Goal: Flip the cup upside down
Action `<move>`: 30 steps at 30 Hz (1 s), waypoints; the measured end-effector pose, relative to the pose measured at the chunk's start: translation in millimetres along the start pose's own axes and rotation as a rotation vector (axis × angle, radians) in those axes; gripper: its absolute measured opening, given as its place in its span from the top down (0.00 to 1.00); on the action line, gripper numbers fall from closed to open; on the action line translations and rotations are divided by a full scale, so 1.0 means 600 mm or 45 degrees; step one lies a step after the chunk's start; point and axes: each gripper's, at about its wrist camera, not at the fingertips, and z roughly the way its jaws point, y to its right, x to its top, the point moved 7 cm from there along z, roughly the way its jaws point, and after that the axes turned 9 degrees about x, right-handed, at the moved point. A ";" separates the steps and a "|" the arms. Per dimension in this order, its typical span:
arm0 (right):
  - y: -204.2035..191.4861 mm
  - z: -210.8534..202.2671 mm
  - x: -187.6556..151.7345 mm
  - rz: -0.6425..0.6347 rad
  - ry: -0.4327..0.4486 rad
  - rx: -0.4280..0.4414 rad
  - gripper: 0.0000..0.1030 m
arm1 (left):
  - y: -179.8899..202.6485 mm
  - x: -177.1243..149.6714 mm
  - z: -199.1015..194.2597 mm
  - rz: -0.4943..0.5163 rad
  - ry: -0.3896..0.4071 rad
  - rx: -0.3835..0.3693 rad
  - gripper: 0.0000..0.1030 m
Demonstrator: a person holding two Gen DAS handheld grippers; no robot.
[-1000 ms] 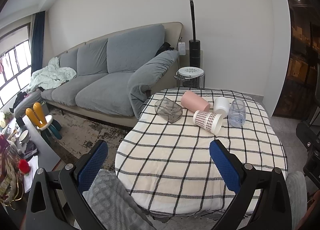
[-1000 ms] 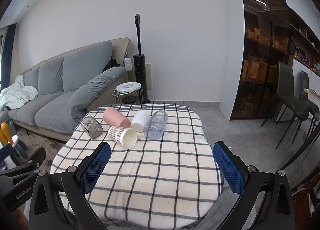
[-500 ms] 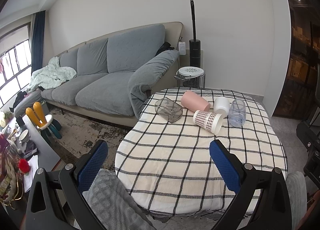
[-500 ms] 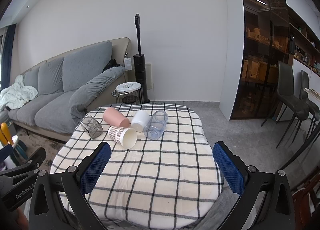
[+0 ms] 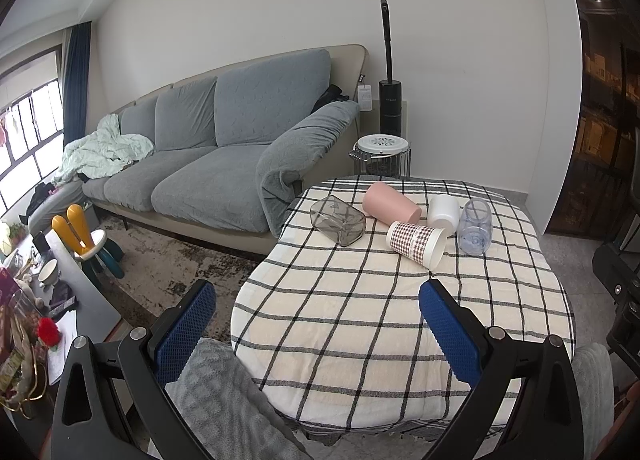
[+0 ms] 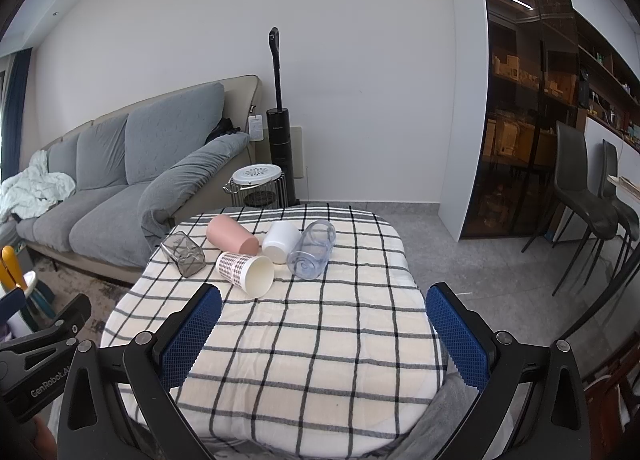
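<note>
Cloth first: the checked white-and-black tablecloth (image 6: 320, 340) is soft and loose, so a cup set mouth-down on it could tip. Five cups lie on their sides at the far end, touching: smoky square tumbler (image 6: 183, 253), pink plastic cup (image 6: 232, 235), clear bluish cup (image 6: 313, 249), checked paper cup (image 6: 245, 268), white cup (image 6: 281, 241). Crowding invites knocks. Left gripper (image 5: 318, 334) and right gripper (image 6: 323, 334) hang spread wide, empty, well short.

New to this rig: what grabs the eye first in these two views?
A huddle of five cups lying on their sides at the far end of the checked tablecloth: smoky square cup, pink cup, checked paper cup, white cup, clear cup. Both the left gripper and right gripper are open, short of them.
</note>
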 end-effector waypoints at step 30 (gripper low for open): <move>-0.003 0.006 0.007 -0.009 -0.009 0.005 0.01 | 0.002 0.012 0.008 -0.004 0.001 0.000 0.00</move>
